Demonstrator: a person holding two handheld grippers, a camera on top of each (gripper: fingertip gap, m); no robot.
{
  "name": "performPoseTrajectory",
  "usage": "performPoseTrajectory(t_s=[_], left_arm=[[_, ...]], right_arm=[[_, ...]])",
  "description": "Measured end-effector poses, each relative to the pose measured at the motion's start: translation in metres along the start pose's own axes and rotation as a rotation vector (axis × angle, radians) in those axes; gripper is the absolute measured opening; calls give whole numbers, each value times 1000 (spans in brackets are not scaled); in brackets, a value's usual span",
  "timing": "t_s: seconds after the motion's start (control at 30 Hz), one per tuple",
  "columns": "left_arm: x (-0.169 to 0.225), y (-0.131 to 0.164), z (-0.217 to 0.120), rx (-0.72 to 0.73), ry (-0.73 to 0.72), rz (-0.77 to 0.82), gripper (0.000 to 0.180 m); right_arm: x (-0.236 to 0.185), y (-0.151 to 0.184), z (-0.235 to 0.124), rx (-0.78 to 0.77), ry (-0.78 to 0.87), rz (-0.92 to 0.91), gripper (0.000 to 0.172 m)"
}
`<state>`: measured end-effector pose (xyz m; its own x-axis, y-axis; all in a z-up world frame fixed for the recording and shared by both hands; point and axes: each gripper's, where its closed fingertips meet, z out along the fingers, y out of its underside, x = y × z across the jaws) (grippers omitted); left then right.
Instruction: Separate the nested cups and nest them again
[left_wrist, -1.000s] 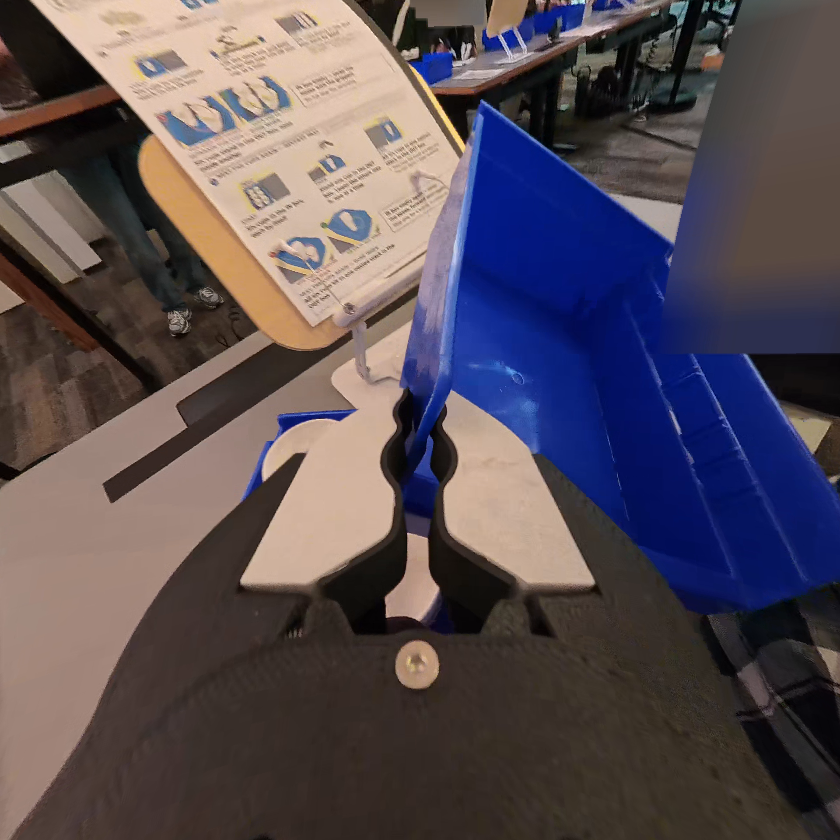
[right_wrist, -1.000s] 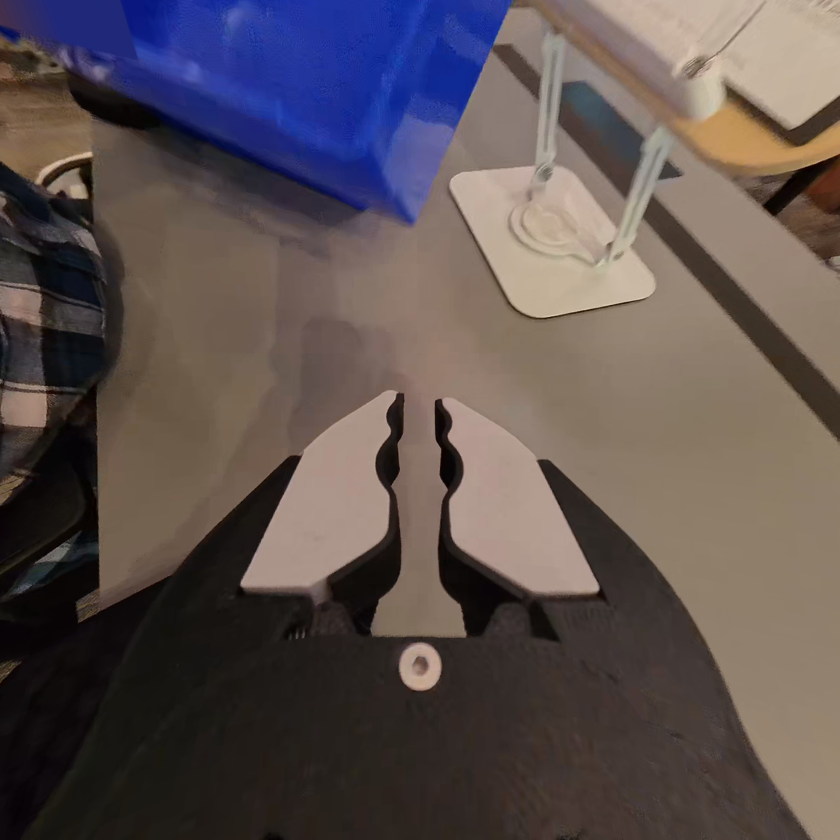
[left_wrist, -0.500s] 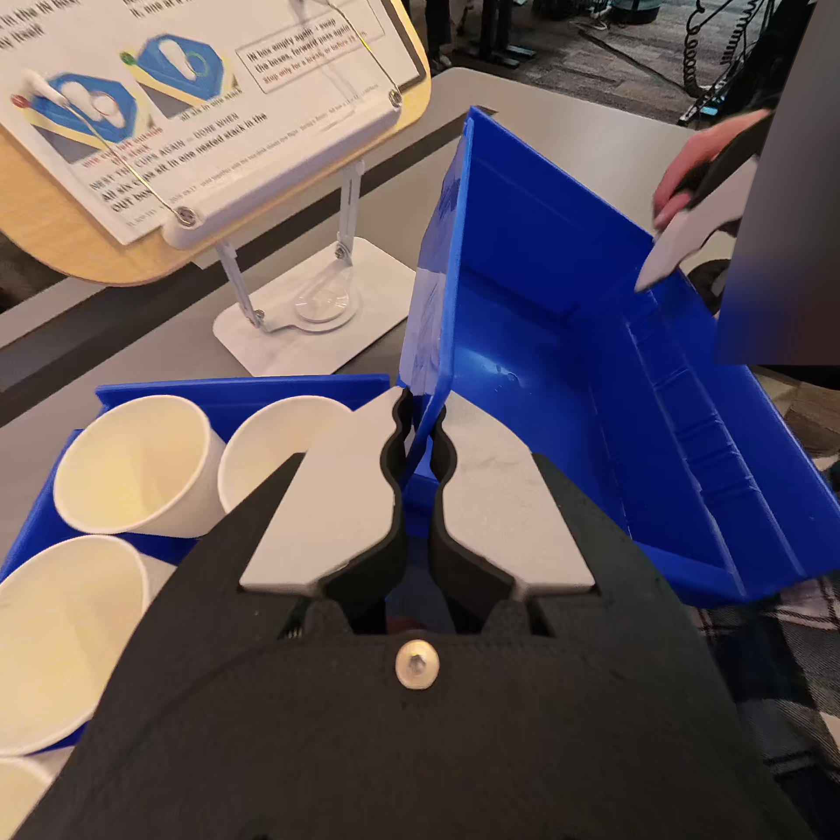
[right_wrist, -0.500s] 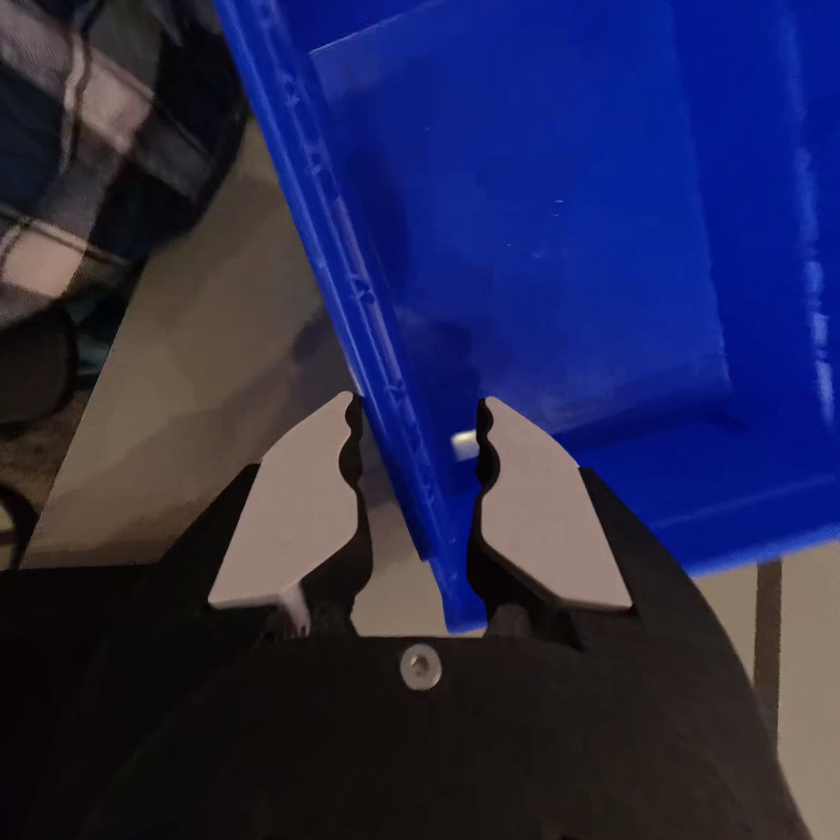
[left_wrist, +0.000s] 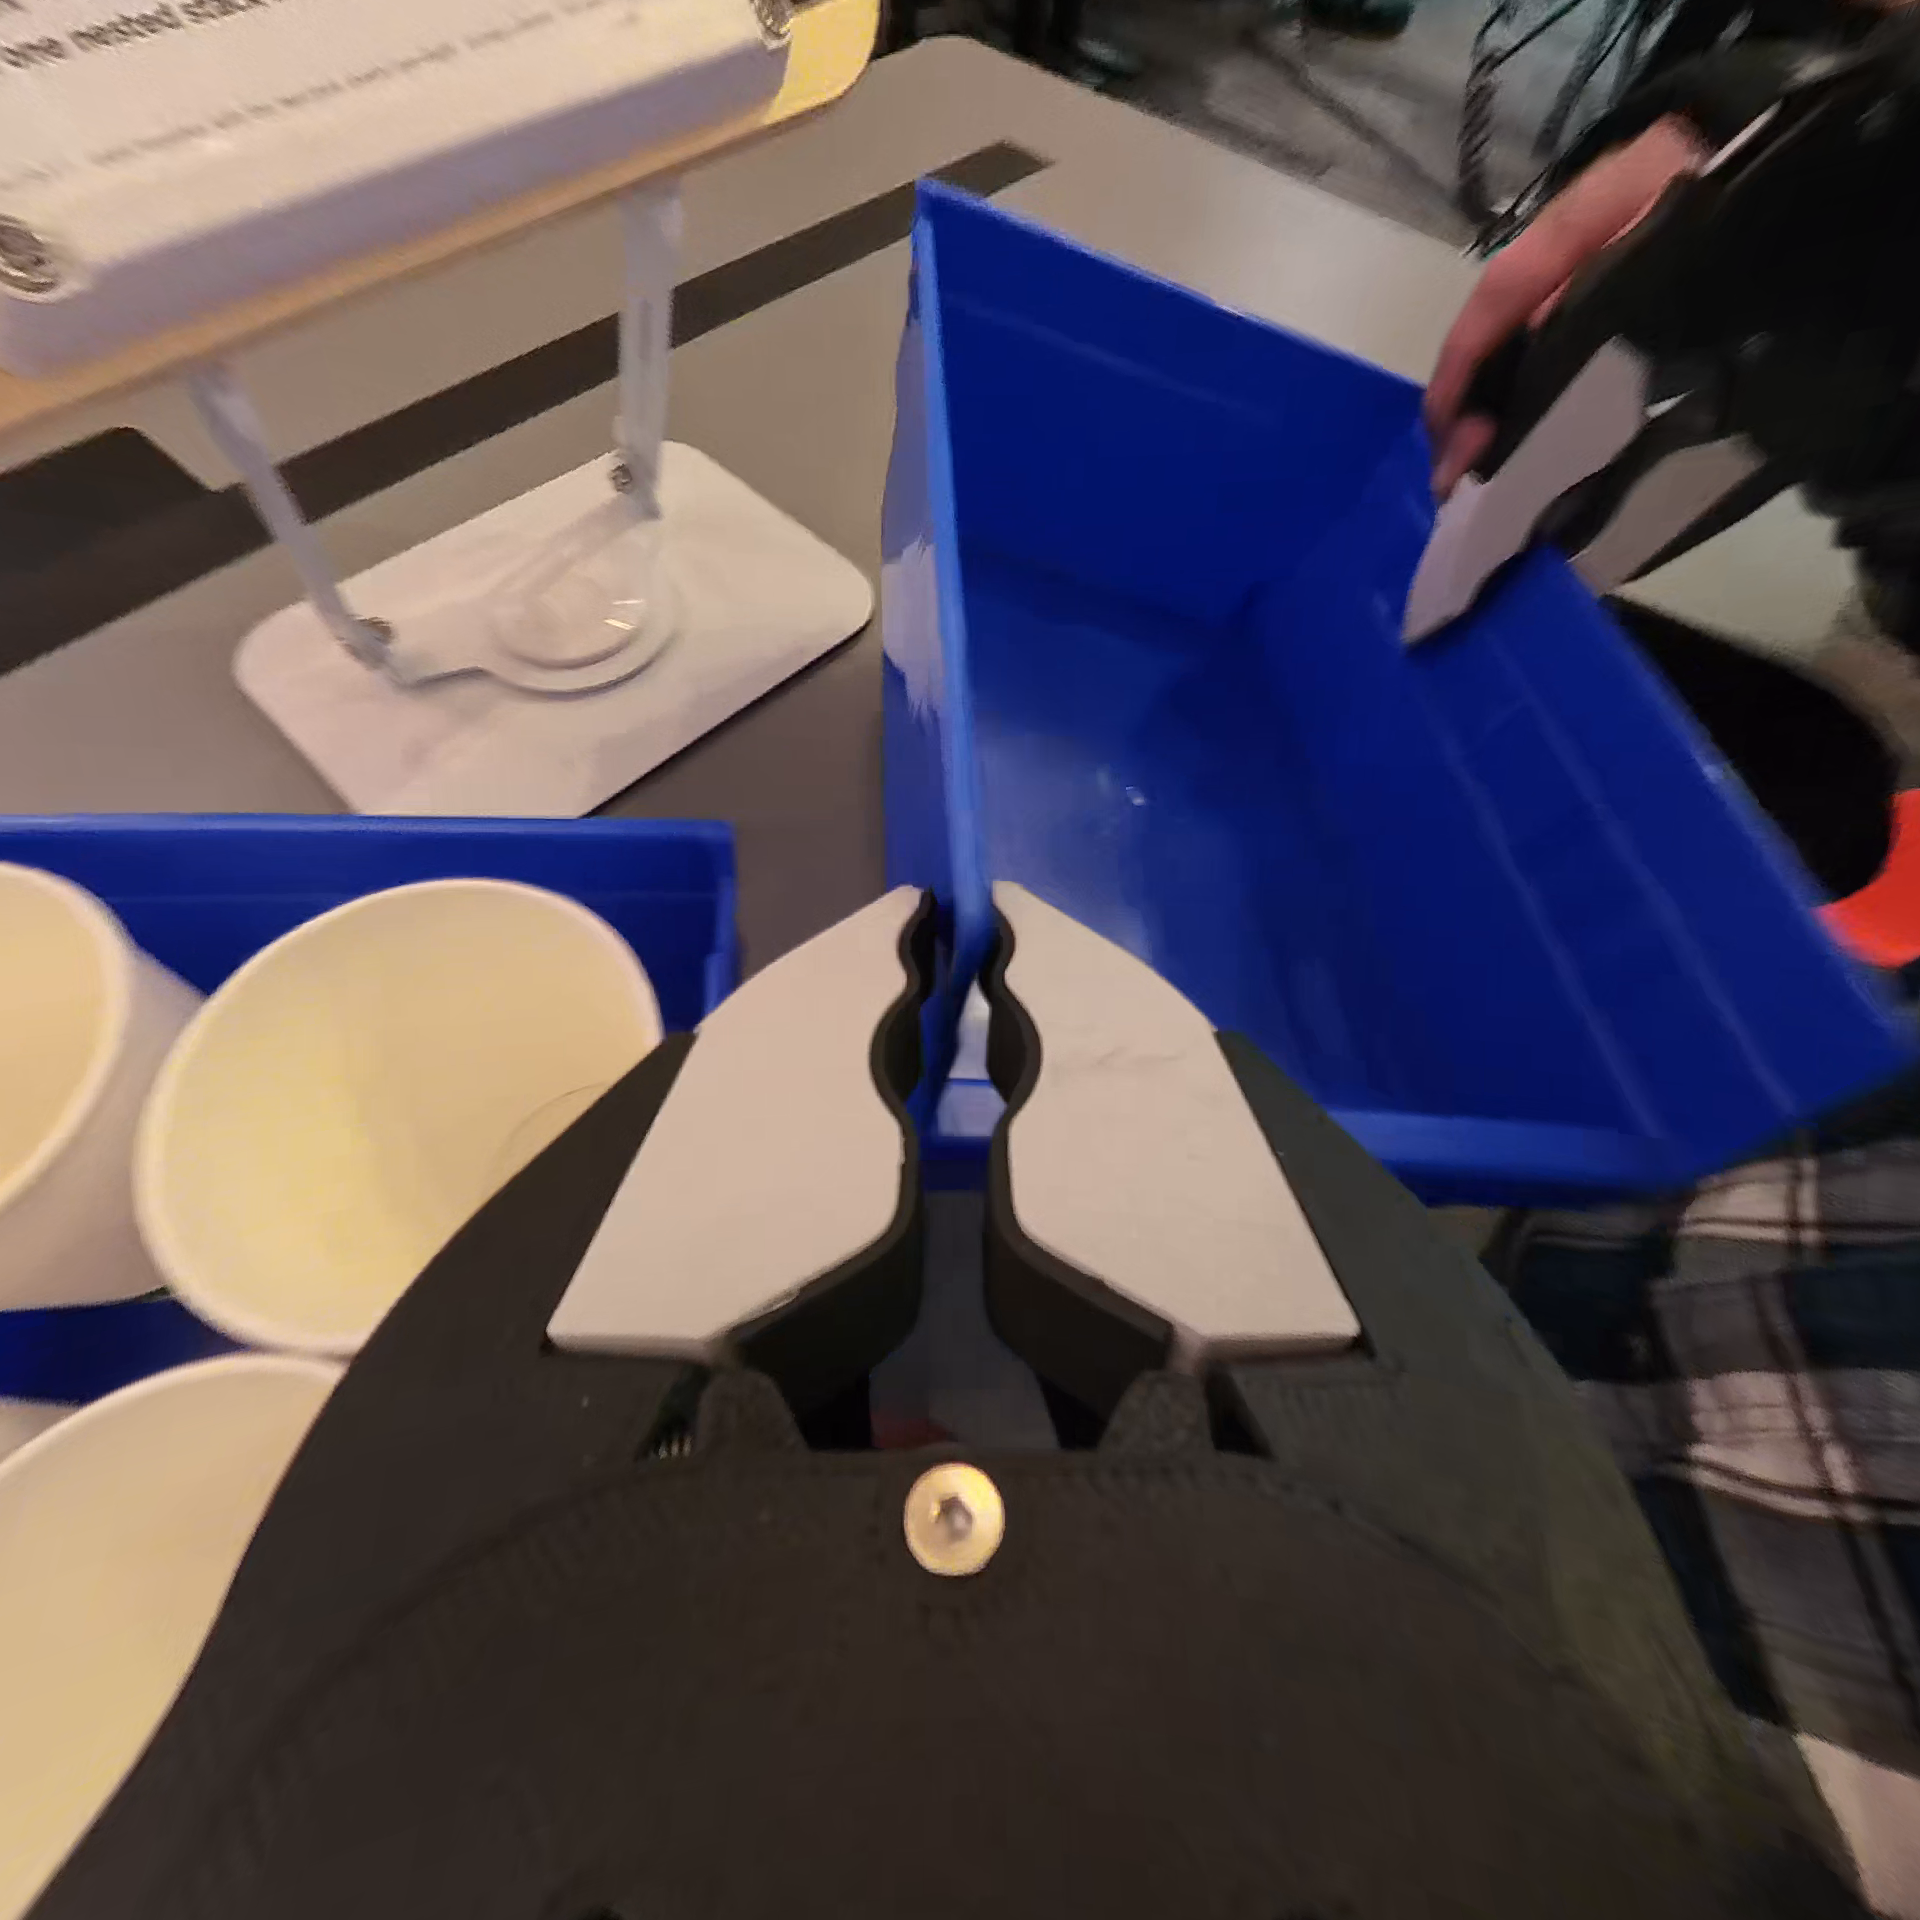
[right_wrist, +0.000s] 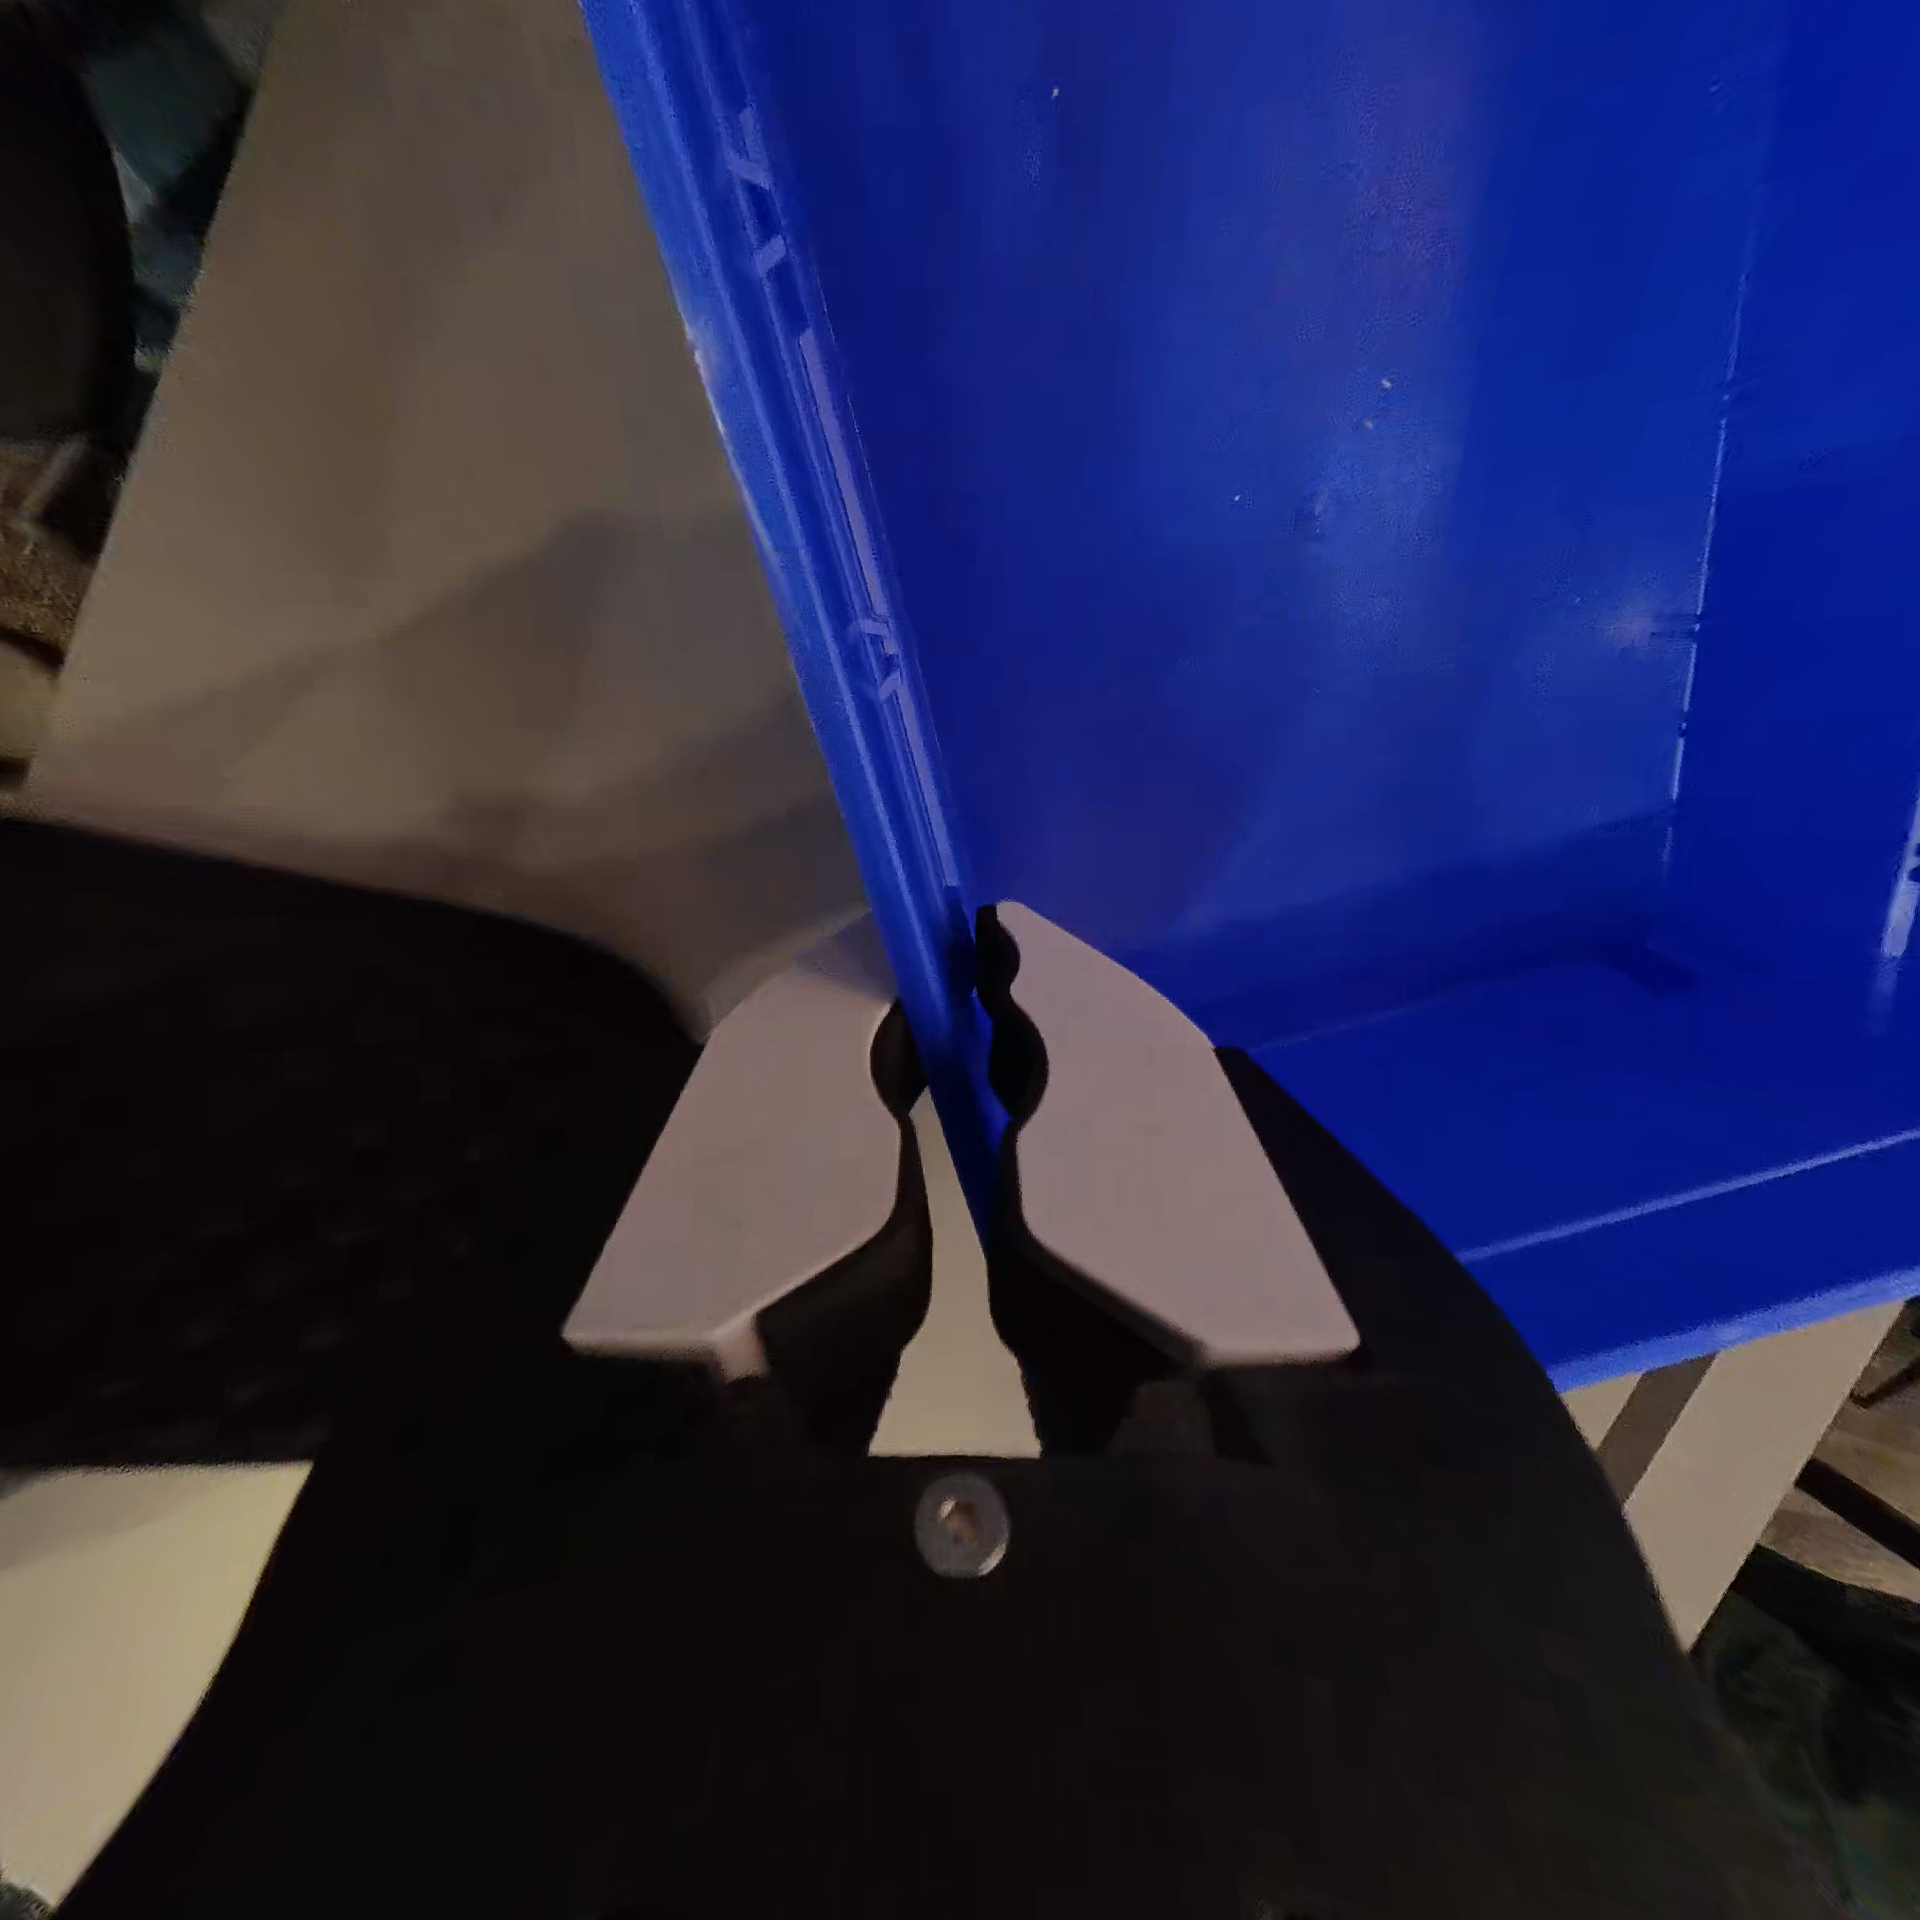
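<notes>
Both tools (left_wrist: 958, 920) (right_wrist: 961, 940) clamped on blue bin (left_wrist: 1299, 727) walls, grey table (left_wrist: 800, 260), carpeted room beyond

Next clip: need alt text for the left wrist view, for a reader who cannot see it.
The left gripper clamps one side wall of an empty blue bin, while the right gripper holds the opposite wall. To the left, white paper cups lie in a second blue bin, behind which stands a document stand.

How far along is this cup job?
Separating looks done: white paper cups lie loose in one blue plastic bin. In hand: both hand-held grippers, left and right, clamp walls of an empty blue plastic bin. Re-nesting remains.
</notes>
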<state>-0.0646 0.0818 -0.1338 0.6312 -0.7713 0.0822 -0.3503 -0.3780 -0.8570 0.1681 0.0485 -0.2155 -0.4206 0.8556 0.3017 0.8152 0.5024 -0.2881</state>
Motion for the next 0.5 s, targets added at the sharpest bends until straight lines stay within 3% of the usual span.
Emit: performPoseTrajectory(t_s=[0.07,0.13,0.3,0.5], left_arm=[[1,3,7,-25,3,2,14],[4,8,15,-47,17,-16,36],[11,-2,14,-5,47,3,34],[8,1,2,-9,31,48,35]], right_arm=[[-4,14,-1,-36,-34,-13,8],[-9,19,-5,-33,-70,-8,7],[-12,39,-12,-90,-104,13,6],[4,88,-23,-180,-118,79,7]])
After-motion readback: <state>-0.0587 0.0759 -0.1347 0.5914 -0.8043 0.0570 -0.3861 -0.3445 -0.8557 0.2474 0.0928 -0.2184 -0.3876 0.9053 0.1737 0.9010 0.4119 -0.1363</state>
